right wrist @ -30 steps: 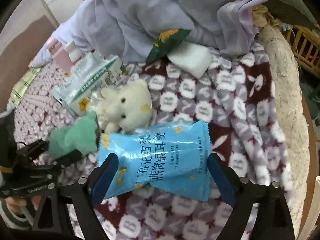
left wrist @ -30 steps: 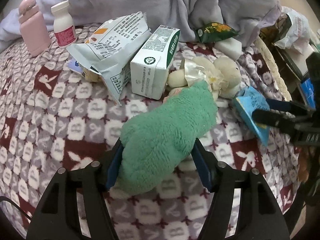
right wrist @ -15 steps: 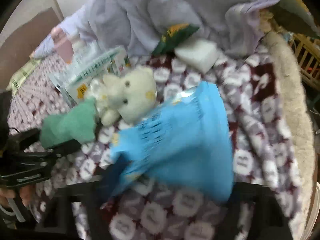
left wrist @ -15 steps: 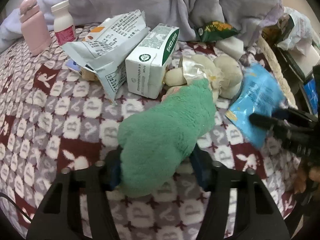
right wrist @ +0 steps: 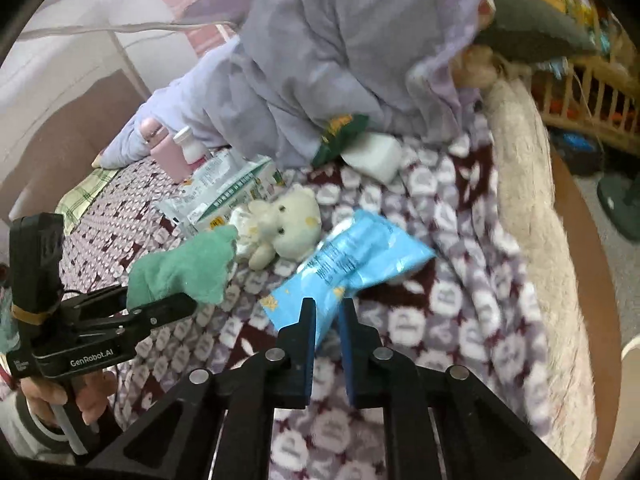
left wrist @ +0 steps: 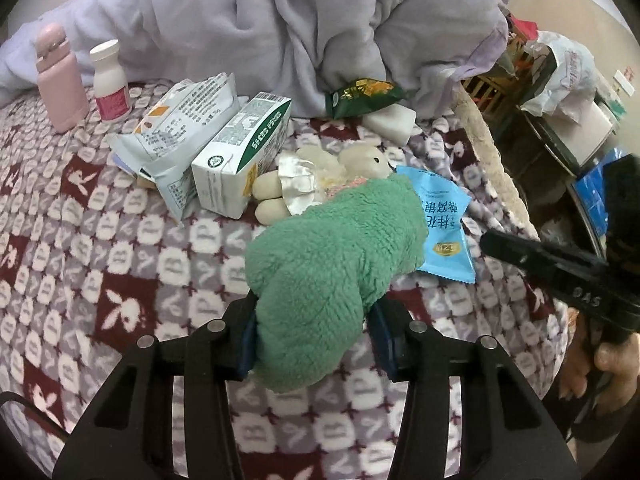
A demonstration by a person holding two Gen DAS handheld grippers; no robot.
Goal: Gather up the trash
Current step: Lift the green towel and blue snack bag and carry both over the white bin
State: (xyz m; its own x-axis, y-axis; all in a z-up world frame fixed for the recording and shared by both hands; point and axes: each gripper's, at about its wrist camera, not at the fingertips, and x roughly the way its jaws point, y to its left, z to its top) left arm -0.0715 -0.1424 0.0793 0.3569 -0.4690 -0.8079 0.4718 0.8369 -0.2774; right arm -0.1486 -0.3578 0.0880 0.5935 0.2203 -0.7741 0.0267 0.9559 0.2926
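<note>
Your bed is covered by a patterned maroon-and-white blanket (left wrist: 120,248), with a rumpled lavender quilt (left wrist: 304,28) heaped along its far side.

Your left gripper (left wrist: 314,336) has its blue fingers (left wrist: 248,340) pressed into either side of a green fleece cloth (left wrist: 332,264). They stand fairly wide apart because the cloth is bulky, and it bulges out between and beyond them. In the right wrist view the cloth (right wrist: 184,268) sticks forward from that gripper (right wrist: 160,304), lifted off the blanket.

Your right gripper (right wrist: 326,316) has its fingers (right wrist: 306,344) drawn nearly together, pinching the near corner of a blue snack wrapper (right wrist: 352,256). The rest of the wrapper lies out ahead over the blanket, blurred. From the left wrist, the same wrapper (left wrist: 444,220) sits just right of the green cloth, partly tucked behind it.

A cream plush toy (right wrist: 288,224) lies between cloth and wrapper, touching a green-and-white carton (left wrist: 244,152), which leans against a white printed bag (left wrist: 180,132). A dark green snack packet (left wrist: 360,94) pokes from under the quilt above a white packet (left wrist: 390,122). A pink bottle (left wrist: 60,80) and a small white bottle (left wrist: 110,80) stand upright at the far left.
</note>
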